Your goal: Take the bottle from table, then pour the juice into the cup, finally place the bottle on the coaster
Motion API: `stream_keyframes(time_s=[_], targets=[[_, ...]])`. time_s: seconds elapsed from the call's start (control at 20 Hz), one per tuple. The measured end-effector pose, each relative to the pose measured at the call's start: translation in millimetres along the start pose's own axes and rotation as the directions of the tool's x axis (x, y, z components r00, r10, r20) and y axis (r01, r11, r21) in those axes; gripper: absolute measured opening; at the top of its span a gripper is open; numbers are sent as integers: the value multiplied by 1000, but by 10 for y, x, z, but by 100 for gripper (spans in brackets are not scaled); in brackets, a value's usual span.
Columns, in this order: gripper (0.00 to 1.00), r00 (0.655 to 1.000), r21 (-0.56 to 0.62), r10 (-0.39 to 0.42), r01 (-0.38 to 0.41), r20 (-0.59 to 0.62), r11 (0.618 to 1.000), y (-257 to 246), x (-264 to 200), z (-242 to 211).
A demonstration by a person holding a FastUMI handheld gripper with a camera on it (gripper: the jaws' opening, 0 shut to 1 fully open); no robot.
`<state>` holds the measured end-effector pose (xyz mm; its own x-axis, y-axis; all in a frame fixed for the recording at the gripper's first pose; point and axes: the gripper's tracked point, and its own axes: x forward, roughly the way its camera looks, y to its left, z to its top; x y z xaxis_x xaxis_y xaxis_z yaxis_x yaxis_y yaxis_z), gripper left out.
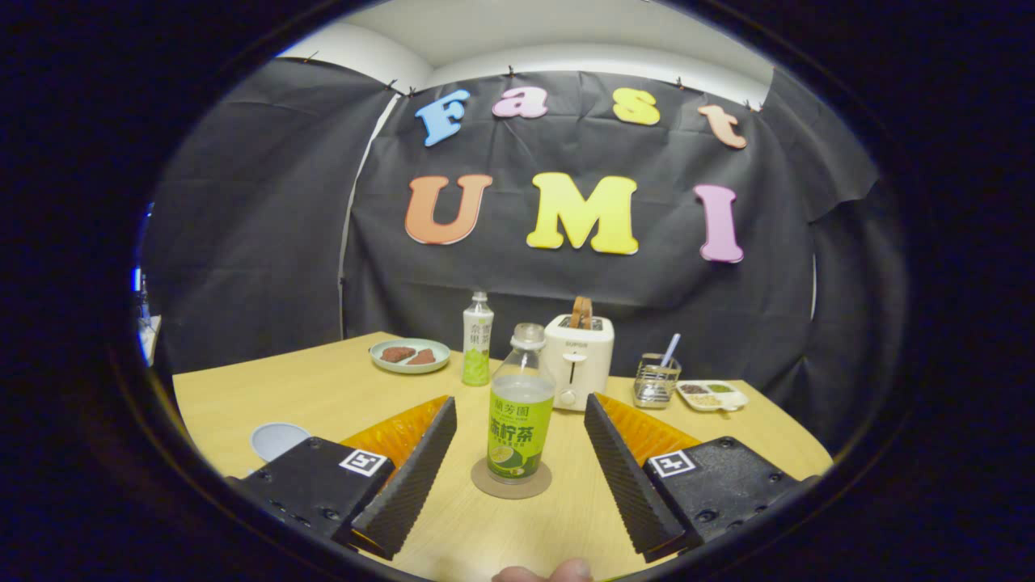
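Plainly, the gripper (517, 461) holds nothing: its two fingers are spread wide, one on each side of the bottle (520, 404), with open table showing between each finger and the bottle, so neither one touches it. That bottle stands upright on one round coaster (511, 485), between the fingers and a little ahead of their tips; it has a clear cap, a green label, and pale liquid showing above the label. Two bottles stand on the wooden table (323, 392) in all: the second bottle (477, 339) is slimmer, has a white-and-green wrap, and stands farther back, just beside the plate. One plate (410, 355) lies beyond the left finger, holding two brownish pieces of food. One toaster (577, 360) stands behind and just beside the task bottle, with one slice of bread (580, 312) sticking up from its slot. Next to the toaster is one wire holder (656, 380) with a single utensil handle leaning out of it, and just beyond that lies one small divided dish (712, 395) with three kinds of filling. One pale round cup (277, 440) sits on the table near the left finger, partly hidden behind the gripper body. At the near edge of the table a fingertip or two of a person's hand (543, 572) peeks in.
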<state>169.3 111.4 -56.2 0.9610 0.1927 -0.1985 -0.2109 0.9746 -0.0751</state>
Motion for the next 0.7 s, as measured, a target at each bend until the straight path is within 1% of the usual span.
stream_keyframes(time_s=[0.1,0.3,0.4,0.6,0.7], targets=[[100,1000,38,-14,12,27,999,42,-403,102],[100,1000,113,-23,21,15,993,9,-1035,170],[100,998,119,-61,59,14,991,-130,-1314,197],[100,994,133,-100,95,34,987,-208,-1728,262],[100,995,157,-102,98,22,983,-178,-1863,222]])
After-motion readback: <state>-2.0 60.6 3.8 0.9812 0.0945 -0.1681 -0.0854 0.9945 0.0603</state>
